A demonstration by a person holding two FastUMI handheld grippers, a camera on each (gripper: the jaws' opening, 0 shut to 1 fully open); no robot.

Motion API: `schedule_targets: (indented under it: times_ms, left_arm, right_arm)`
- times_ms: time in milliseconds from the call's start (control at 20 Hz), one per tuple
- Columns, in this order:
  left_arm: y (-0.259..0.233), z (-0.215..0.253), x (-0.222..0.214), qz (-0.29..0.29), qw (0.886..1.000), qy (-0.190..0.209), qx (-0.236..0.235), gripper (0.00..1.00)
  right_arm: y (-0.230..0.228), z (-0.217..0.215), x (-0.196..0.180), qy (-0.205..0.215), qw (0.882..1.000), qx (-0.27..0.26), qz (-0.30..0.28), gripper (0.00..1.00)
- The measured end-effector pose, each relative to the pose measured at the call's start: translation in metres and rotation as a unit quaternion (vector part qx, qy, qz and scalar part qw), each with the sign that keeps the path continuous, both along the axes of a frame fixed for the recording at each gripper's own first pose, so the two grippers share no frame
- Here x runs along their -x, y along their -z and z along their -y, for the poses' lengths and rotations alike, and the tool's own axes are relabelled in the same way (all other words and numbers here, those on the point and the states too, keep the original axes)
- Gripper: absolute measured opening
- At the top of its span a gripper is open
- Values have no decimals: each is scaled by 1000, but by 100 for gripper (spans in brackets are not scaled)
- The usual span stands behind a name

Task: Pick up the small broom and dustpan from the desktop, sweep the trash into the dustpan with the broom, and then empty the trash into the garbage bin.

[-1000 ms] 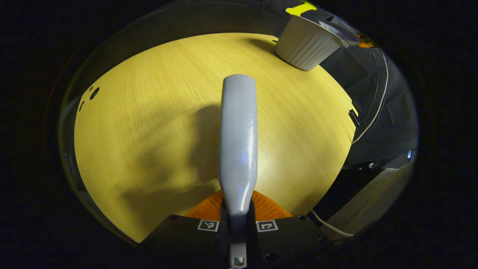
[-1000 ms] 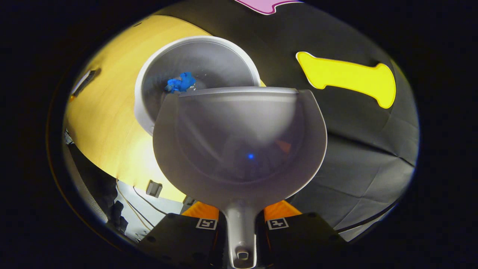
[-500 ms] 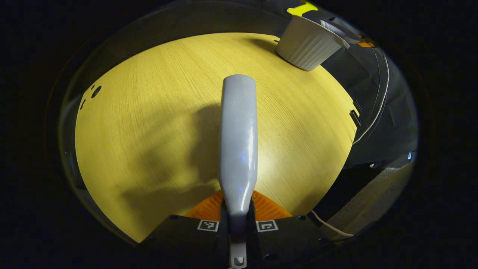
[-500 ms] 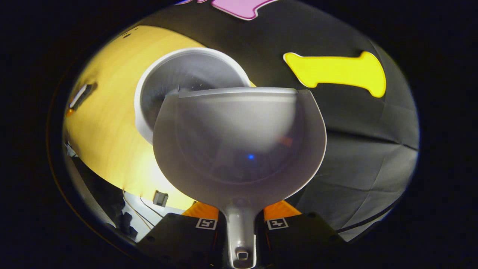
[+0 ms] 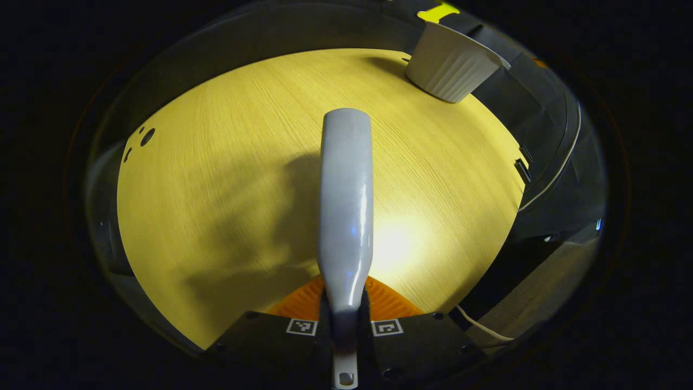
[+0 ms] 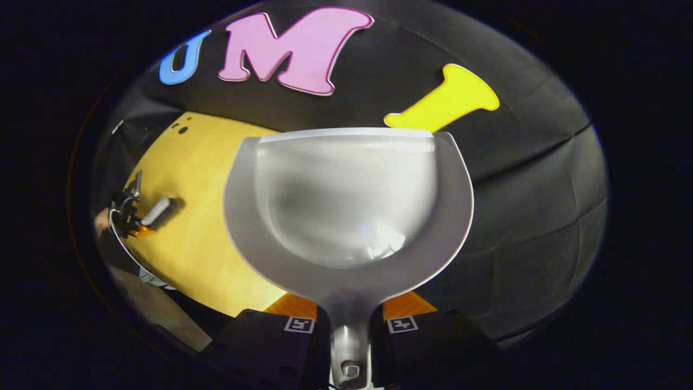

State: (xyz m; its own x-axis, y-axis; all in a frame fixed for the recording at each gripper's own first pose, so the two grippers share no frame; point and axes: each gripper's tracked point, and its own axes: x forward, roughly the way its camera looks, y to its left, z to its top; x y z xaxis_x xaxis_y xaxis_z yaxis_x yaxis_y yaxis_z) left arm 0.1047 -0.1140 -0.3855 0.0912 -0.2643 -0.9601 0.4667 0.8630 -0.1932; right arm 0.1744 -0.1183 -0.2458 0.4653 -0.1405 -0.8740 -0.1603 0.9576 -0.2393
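Left hand-held gripper: fingers closed tight on the handle of the small broom; the broom runs straight forward from the jaws, held above the yellow wood-grain worktop, its shadow falling on the surface to the left of it.

Right hand-held gripper: fingers clamped on the narrow handle of the dustpan; the pan faces the camera, its bowl bare and glossy, its straight lip at the top against the black cloth wall.

Garbage bin: white, ribbed, standing at the far right edge of the worktop in the left gripper view, well apart from the broom; its inside cannot be seen from that angle.

The right gripper view adds the left hand-held gripper at a distance, at the left edge over the worktop, with the broom in its grip and the bristle end pointing up and to the right; a white cable hangs beside the worktop's right edge in the left gripper view.
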Motion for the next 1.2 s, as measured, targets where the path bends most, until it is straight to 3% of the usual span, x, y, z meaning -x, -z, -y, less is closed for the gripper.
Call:
schedule_targets:
  times_ms: [100, 300, 750, 950, 1200]
  left_arm:
    - [-1, 1, 1, 1, 1000, -7, -6, 25]
    - [-1, 8, 5, 4, 1000, -28, -14, 22]
    - [3, 34, 13, 2, 995, -99, -25, 22]
    - [5, 43, 13, 3, 992, -117, -41, 22]
    - [13, 52, 13, -4, 990, -124, -62, 22]
  right_arm:
    - [5, -26, 10, -22, 1000, -18, 2, 34]
    - [31, -89, 47, -65, 996, -62, -17, 33]
    - [195, -221, 96, -154, 973, -135, -107, 34]
    - [249, -239, 98, -167, 968, -134, -130, 34]
    - [284, -247, 85, -159, 969, -130, -139, 34]
